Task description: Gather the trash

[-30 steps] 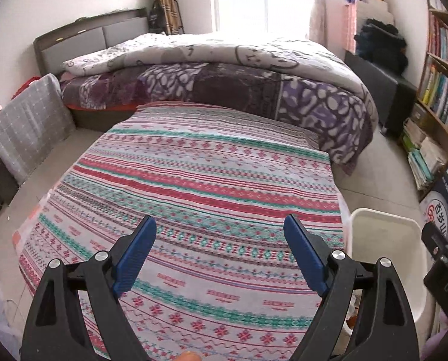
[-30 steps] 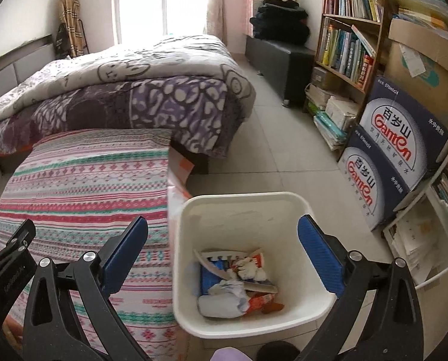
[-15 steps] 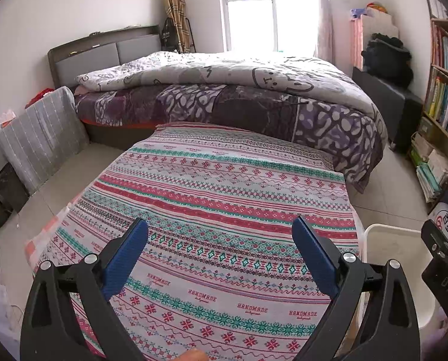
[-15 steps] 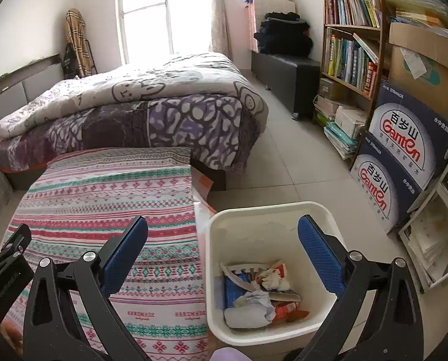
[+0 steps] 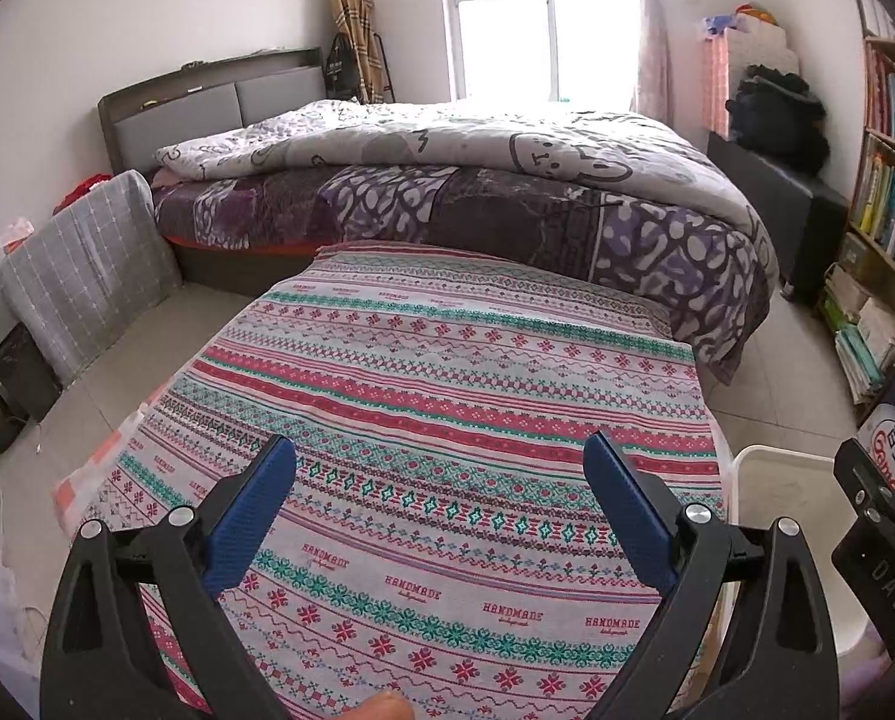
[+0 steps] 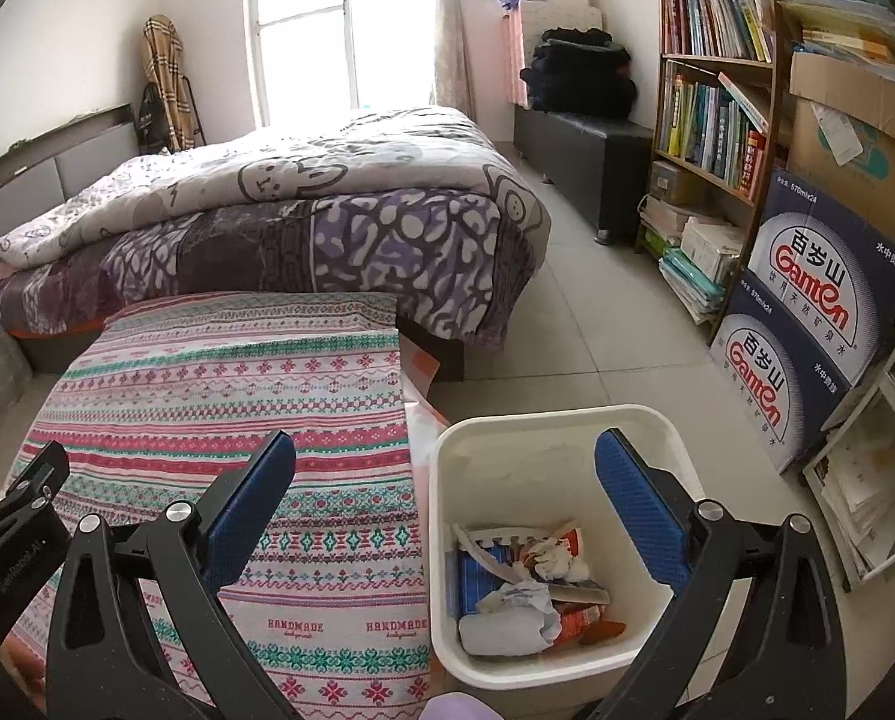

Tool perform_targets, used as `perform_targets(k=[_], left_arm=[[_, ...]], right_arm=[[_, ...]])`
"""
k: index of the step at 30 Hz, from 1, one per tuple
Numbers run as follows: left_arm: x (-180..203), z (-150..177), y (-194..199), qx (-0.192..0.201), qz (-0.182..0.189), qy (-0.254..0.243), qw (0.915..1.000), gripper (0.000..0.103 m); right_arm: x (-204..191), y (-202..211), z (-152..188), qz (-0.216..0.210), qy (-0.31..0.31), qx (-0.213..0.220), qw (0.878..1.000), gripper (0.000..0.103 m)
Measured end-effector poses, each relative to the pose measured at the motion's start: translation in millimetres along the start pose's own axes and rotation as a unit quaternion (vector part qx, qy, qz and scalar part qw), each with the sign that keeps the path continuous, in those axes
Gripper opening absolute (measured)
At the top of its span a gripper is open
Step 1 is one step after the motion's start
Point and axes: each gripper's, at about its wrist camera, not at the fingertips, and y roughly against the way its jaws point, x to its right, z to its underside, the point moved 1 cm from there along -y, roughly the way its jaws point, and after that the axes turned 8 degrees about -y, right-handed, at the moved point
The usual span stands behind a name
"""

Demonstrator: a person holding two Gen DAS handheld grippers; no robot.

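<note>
1. A bed (image 5: 447,180) is seen across the back of the room, covered by a grey cartoon-print quilt (image 5: 477,144) over a purple patterned blanket (image 6: 351,240).
2. In front of the bed, a low surface is spread with a striped patterned cloth (image 5: 447,420) printed with "HANDMADE"; no loose item is seen on the cloth.
3. A bookshelf (image 6: 717,90) packed with books is set along the right wall, with two blue water cartons (image 6: 807,312) stacked near it on the floor.
4. A white bin (image 6: 567,426) is placed on the tiled floor just beside the cloth's right edge.
5. The trash (image 6: 531,588) — crumpled paper, wrappers and a blue packet — is found at the bottom of the bin.
6. The left gripper (image 5: 441,498) is held above the cloth, its blue pads spread wide, and nothing is held between them.
7. The right gripper (image 6: 447,504) is held above the bin's left rim — pads wide apart, nothing gripped.
</note>
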Motion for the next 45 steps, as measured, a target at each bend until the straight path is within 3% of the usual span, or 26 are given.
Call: perform_targets(k=[45], left_arm=[[-1.5, 3.3, -5.9, -0.014, 0.002, 0.010, 0.9999, 0.094]], right_arm=[[-3.0, -8.4, 8.6, -0.005, 0.017, -0.023, 1.000, 0.096]])
